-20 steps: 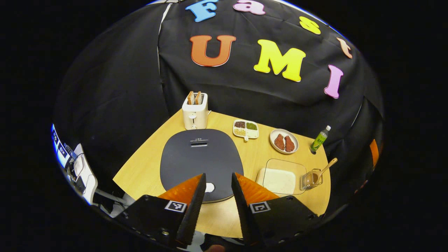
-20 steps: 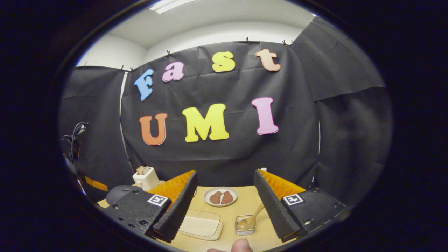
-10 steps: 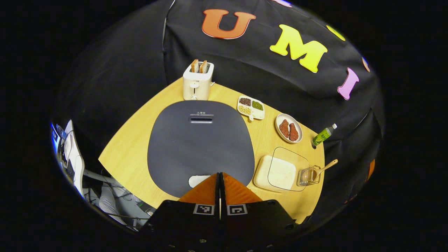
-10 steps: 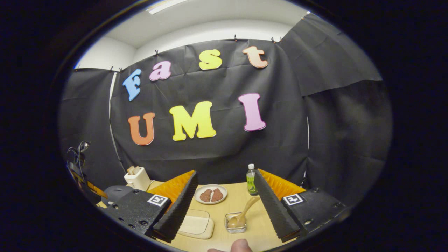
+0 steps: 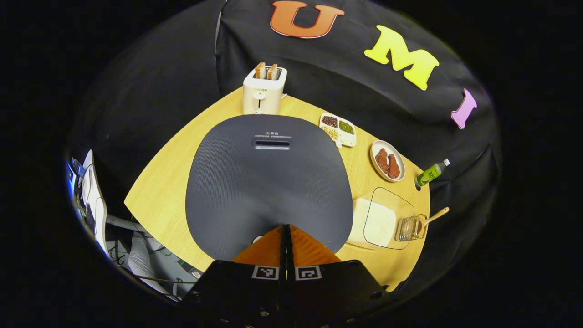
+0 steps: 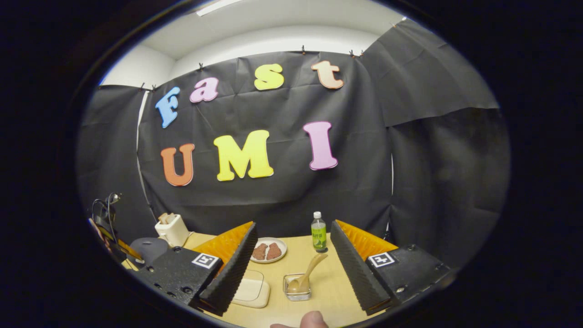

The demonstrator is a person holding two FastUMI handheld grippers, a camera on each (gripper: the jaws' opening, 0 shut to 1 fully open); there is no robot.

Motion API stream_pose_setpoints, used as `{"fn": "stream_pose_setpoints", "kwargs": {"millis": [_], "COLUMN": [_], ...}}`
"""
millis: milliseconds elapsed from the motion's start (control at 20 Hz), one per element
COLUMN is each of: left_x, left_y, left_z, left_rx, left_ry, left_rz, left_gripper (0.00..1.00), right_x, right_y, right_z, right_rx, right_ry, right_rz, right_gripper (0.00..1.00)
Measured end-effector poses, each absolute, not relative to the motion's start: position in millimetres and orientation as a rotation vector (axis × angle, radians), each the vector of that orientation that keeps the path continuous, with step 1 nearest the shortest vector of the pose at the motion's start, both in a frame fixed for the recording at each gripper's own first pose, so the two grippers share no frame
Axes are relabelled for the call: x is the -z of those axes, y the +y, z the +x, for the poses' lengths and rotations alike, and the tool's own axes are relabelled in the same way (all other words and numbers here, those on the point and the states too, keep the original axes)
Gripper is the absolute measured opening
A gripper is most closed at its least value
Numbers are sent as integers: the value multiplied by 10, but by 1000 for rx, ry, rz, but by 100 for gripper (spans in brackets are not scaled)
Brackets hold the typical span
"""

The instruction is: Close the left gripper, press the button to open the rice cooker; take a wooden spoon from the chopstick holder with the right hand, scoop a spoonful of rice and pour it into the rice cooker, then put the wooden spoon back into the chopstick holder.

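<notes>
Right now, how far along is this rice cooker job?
Early. Done: left gripper has its jaws shut. In hand: it sits at the closed rice cooker lid's front edge. Left: wooden spoon stands in the chopstick holder; right gripper is open.

A dark grey cooker [image 5: 268,182] with a fine ribbed texture is seen on a pale wood-grain table [image 5: 159,200]. A cream toaster [image 5: 264,89], a white plate [image 5: 387,160] of reddish-brown pieces, a green bottle [image 6: 318,231] with a white cap, a light wooden spoon [image 6: 309,273] and a clear holder [image 6: 297,287] are shown.
</notes>
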State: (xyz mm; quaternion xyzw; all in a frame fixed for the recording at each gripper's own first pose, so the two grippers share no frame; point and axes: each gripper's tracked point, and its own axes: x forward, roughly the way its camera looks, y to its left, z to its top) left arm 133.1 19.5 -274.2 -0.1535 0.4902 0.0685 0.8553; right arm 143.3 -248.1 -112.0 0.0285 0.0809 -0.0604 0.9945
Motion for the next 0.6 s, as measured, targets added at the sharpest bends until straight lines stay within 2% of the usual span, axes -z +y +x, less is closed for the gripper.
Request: {"fn": "stream_pose_setpoints", "kwargs": {"millis": [600], "left_x": [2804], "left_y": [204], "left_z": [1269], "left_rx": [-145], "left_ry": [1032], "left_rz": [-376], "left_gripper": [0], "right_x": [1327], "right_y": [-2485], "right_z": [1348], "right_rx": [133], "right_ry": [180], "right_rz": [89], "right_gripper": [100]}}
